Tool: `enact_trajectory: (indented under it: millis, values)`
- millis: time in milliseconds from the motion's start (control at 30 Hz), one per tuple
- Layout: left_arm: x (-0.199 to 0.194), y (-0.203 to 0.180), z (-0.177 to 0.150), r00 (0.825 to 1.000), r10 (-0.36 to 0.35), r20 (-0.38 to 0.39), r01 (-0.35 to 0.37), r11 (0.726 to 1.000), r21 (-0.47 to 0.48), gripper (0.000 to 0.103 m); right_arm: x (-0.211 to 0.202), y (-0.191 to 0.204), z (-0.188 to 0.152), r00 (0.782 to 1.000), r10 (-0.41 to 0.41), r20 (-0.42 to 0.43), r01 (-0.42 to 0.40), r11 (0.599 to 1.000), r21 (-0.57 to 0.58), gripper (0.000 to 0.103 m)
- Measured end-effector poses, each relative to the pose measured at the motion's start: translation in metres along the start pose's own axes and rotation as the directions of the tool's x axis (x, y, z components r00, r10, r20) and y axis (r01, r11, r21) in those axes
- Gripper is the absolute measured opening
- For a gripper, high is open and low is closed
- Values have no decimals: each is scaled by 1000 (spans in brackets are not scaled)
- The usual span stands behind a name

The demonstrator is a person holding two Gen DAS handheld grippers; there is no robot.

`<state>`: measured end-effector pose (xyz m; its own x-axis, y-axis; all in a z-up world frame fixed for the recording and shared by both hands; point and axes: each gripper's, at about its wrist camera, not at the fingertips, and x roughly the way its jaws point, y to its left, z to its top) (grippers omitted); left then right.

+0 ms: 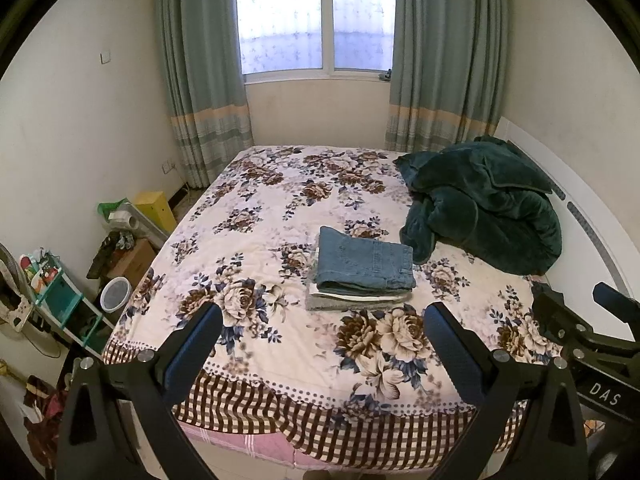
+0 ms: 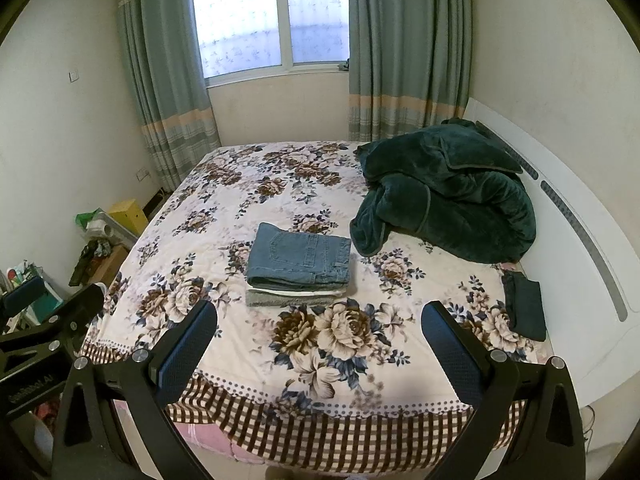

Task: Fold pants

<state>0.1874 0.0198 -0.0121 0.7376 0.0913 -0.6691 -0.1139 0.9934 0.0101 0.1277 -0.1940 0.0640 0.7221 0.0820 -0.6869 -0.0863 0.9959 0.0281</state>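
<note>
Two hand-held black grippers with blue-padded fingers are raised above the near edge of the bed, and neither touches anything. The left gripper [image 1: 322, 340] has its fingers spread wide with nothing between them. The right gripper [image 2: 320, 338] likewise has its fingers spread wide and bare. In the left wrist view the right gripper's body shows at the far right edge; in the right wrist view the left gripper's body shows at the far left edge.

The folded blue denim pants [image 1: 366, 262] [image 2: 298, 260] lie as a flat rectangular packet near the middle of the bed, well apart from both grippers. They rest on top of a small stack: a folded white garment [image 2: 296, 293] directly beneath, and a folded grey garment [image 2: 294, 300] at the bottom. The stack edges line up roughly, with the grey layer showing along the near side.

The bed is covered by a white quilt printed with brown and blue roses [image 1: 260, 216] [image 2: 224, 216], edged with a brown checked border on the near side. A crumpled dark green plush blanket [image 1: 484, 204] [image 2: 444, 192] is heaped at the right, against the white headboard [image 2: 576, 216], its lower edge just beside the stack. A small folded dark cloth [image 2: 524, 306] lies near the right edge of the bed. Grey-green curtains [image 1: 204, 80] frame the window behind.
</note>
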Motion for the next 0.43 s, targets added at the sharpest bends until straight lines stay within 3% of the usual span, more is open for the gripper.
enact_trajectory:
  millis: [433]
  values:
    - [-5,-2,2,1000,1,14,-1,1000,-7,103,1,-1,1,1000,4,2,-4,1000,-2,103]
